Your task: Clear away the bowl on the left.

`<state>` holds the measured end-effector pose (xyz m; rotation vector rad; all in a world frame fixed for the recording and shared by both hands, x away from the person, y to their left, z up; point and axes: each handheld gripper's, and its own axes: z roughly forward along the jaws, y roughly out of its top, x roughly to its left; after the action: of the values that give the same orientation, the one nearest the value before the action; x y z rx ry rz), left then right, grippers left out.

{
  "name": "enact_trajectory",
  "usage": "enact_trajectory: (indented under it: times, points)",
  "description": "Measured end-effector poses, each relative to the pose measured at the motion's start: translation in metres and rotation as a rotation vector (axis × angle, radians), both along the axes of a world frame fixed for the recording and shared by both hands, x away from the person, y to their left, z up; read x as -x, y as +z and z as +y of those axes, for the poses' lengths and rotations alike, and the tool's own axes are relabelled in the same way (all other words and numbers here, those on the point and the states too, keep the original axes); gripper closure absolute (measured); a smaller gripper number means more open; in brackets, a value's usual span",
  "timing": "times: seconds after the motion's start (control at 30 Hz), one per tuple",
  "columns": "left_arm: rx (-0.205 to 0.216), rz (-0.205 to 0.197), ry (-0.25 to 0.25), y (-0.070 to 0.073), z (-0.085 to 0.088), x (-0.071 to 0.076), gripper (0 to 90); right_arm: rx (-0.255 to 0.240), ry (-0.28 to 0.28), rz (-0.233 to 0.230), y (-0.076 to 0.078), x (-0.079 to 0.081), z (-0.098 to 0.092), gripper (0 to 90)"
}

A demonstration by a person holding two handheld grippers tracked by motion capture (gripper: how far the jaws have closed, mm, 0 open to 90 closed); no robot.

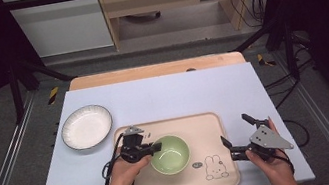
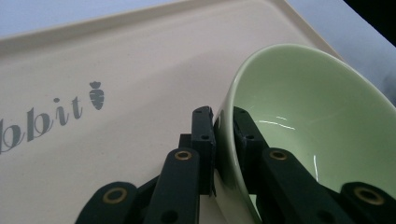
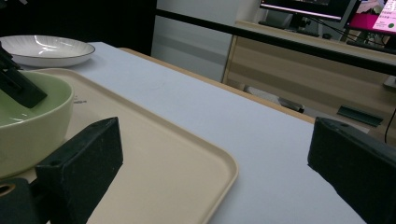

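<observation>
A pale green bowl (image 1: 170, 154) sits on a beige tray (image 1: 208, 124) with a rabbit print. My left gripper (image 1: 157, 147) is shut on the bowl's left rim, one jaw inside and one outside, as the left gripper view shows on the green bowl (image 2: 303, 116) over the tray (image 2: 116, 60). My right gripper (image 1: 236, 128) stands open and holds nothing, just off the tray's right edge. In the right gripper view the bowl (image 3: 28, 126) is at the left and the tray's corner (image 3: 205, 168) lies between the wide-apart jaws.
A white plate with a dark rim (image 1: 86, 127) rests on the blue-grey mat (image 1: 163, 97), left of the tray; the same plate (image 3: 44, 50) lies far off in the right gripper view. Beyond the table stand a wooden desk and cables.
</observation>
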<state>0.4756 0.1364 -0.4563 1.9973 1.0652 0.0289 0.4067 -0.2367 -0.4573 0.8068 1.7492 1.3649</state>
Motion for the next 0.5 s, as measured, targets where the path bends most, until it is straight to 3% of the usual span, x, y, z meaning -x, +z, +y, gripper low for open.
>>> enact_trajectory:
  times: [0.13,0.37,0.5]
  points:
    - [-0.001,-0.02,-0.004,-0.0007,-0.0014,0.0002,81.5,-0.001,0.0,0.0,0.0001,0.0,0.0,3.3]
    - [-0.014,-0.018,-0.002,0.0,-0.0011,0.001,81.3,-0.001,0.0,0.001,0.0001,0.0,0.0002,3.3]
    - [-0.017,-0.042,0.006,0.0028,-0.001,0.0027,80.4,-0.003,-0.001,0.004,-0.0001,-0.0002,-0.0001,3.3]
